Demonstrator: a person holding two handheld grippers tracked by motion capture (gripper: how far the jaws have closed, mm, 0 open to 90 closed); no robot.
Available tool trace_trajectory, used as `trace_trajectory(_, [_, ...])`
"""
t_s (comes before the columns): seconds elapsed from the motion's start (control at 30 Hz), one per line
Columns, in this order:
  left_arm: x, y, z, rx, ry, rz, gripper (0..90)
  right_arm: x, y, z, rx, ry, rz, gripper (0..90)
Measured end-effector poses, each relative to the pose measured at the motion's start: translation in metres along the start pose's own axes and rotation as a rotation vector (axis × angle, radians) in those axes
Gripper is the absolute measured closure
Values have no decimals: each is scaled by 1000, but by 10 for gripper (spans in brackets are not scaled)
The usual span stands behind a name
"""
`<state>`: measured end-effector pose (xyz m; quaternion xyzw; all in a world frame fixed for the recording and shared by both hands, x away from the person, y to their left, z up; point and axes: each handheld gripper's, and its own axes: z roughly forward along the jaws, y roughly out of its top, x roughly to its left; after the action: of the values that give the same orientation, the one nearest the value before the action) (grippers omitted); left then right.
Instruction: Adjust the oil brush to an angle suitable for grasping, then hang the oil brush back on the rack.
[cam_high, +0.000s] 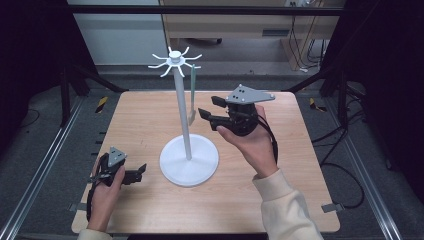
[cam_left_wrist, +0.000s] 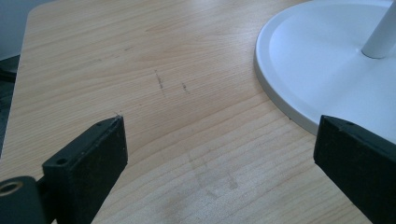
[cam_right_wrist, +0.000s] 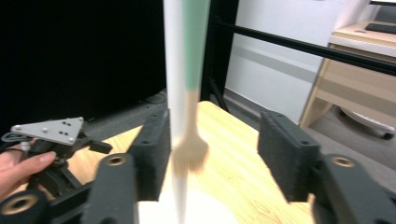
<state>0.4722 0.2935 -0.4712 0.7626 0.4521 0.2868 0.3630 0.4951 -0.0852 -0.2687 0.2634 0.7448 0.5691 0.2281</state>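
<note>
A white stand has a round base (cam_high: 189, 161), a thin pole (cam_high: 183, 115) and a ring of hooks (cam_high: 175, 57) at its top. A utensil with a green handle (cam_high: 192, 85) and a pale wooden, fork-like head (cam_right_wrist: 190, 154) hangs from a hook on the right. My right gripper (cam_high: 207, 106) is raised beside the pole and is open. In the right gripper view (cam_right_wrist: 212, 140) the utensil's head hangs blurred between the jaws, apart from both. My left gripper (cam_high: 141, 172) rests low at the table's front left, open and holding nothing (cam_left_wrist: 219, 135), with the base's rim (cam_left_wrist: 280, 93) close to its right jaw.
The wooden table (cam_high: 150, 115) lies inside a frame of black bars and metal rails. Dark curtains close both sides. A cable (cam_high: 273, 142) trails from my right gripper over the hand. The left gripper's grey plate (cam_right_wrist: 49, 130) is in the right gripper view.
</note>
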Motion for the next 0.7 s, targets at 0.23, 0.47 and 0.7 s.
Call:
trace_trajectory(0.23, [0, 0, 0, 3, 1, 3, 24, -4, -8, -6, 6, -42, 17, 300])
trace_trajectory(0.47, [-1, 0, 1, 9, -3, 6, 24, -12, -21, -14, 29, -75, 37, 232])
trace_trajectory(0.7, [-1, 0, 1, 8, -4, 5, 24, -20, -40, -21, 64, -113, 44, 167])
